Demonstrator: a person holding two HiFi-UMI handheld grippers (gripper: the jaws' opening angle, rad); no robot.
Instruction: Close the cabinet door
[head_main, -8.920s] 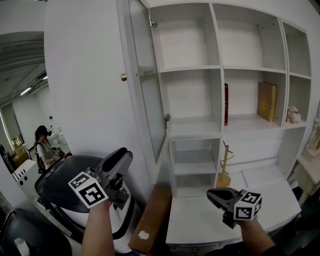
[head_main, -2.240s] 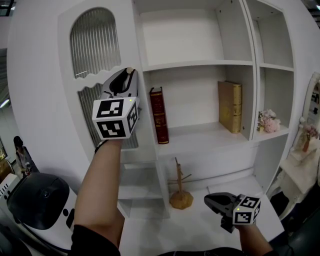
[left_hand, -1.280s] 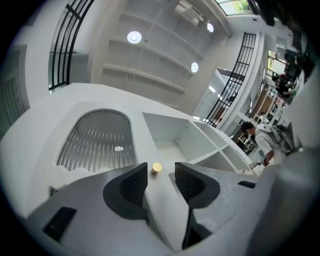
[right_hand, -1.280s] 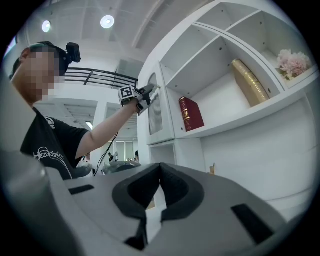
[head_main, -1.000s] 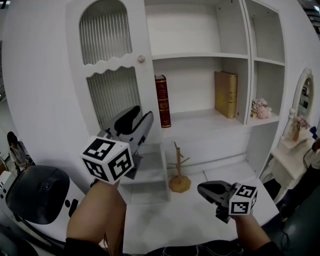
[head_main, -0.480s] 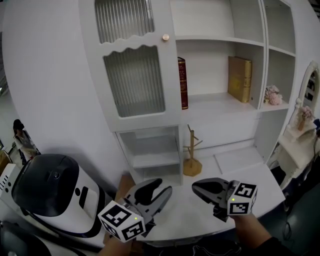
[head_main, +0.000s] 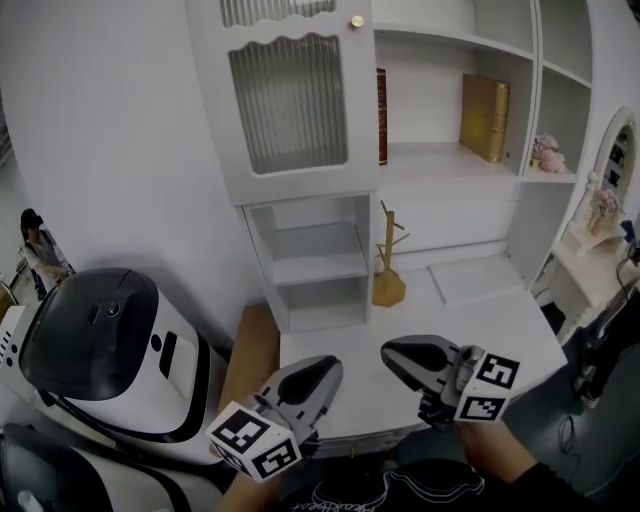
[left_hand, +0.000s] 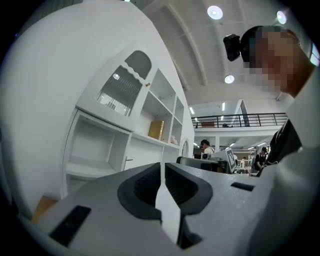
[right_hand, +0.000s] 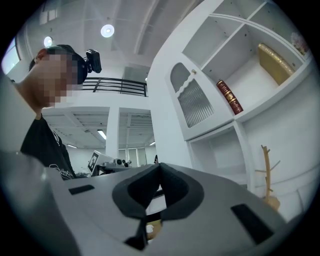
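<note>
The white cabinet door (head_main: 295, 110), with its ribbed glass panel (head_main: 285, 90), stands at the upper left of the white shelf unit. In the head view it lies flat against the frame. Its small round brass-coloured knob (head_main: 357, 21) sits on the edge next to the compartment holding the dark red book (head_main: 381, 115). No gap shows along that edge, so the door looks closed and the task looks as good as finished.

Both grippers are low and well apart from the door, over the near edge of the white worktop (head_main: 500, 330). The left gripper (head_main: 328, 368) has just been closing its jaws, which now stand at a thin slit with nothing between them. The right gripper (head_main: 392, 352) has its jaws together and is likewise empty.

What is left is probably a check rather than a push. A careful finish would be to look along the knob-side seam and the door's lower edge above the open shelves. Should the door sit proud, the better contact would be the solid white frame just beside the knob, pressed straight in with narrowed jaw tips and never on the glass. Any such reach should rise clear of the light wooden peg stand (head_main: 386, 265) on the worktop. Otherwise both hands can simply rest.
</note>
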